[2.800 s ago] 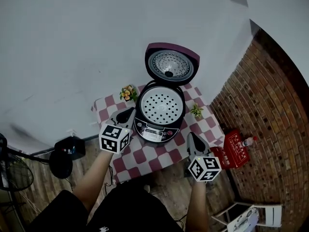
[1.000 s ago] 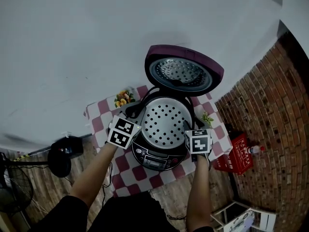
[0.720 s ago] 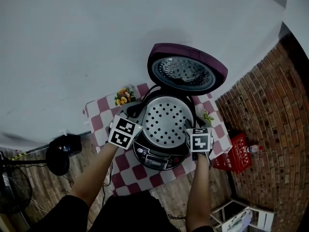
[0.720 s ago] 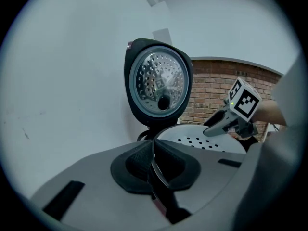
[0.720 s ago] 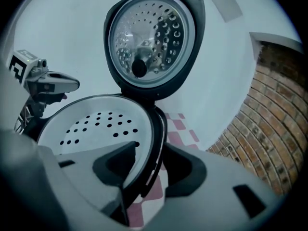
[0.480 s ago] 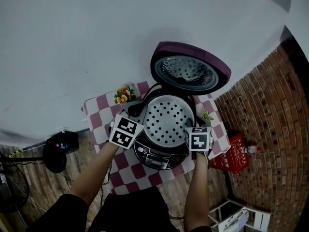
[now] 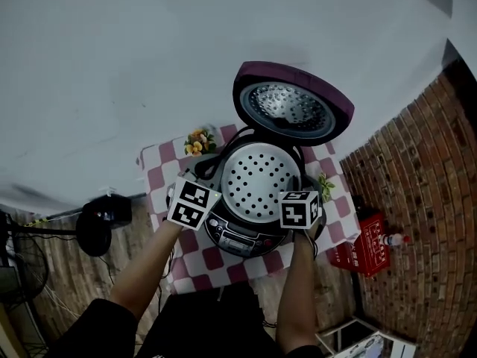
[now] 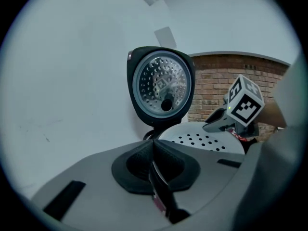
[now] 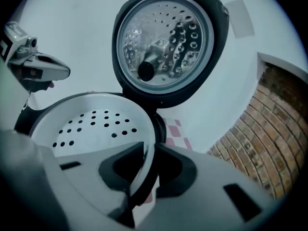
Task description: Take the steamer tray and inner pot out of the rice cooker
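Both claws are at the rim of the steamer tray (image 7: 261,176), on opposite sides of it. On the left claw (image 8: 154,142) I read the jaws as fully together, the dark pads meeting at their tips and pinching a thin edge that runs down between them. That is the tray's rim at the left of the head view. On the right claw (image 9: 147,146) the jaws have just been closing. The tray's pale rim passes between the two pads, and I still see a dark sliver between it and the right-hand pad, so this claw straddles the rim without yet clamping it.

The tray, white and pierced with rows of round holes, sits in the mouth of the rice cooker (image 7: 235,239) at the centre of the head view. It covers whatever lies beneath it. The cooker's lid (image 7: 292,107) stands open behind it, toward the top of the frame, with its metal inner plate facing the camera.

The cooker stands on a small table (image 7: 158,176) under a red-and-white checked cloth. A little bunch of flowers (image 7: 197,142) is at the cloth's upper left and a small green plant (image 7: 325,187) at its right edge. A red box (image 7: 365,250) lies on the brick floor (image 7: 425,200) at the right of the frame.
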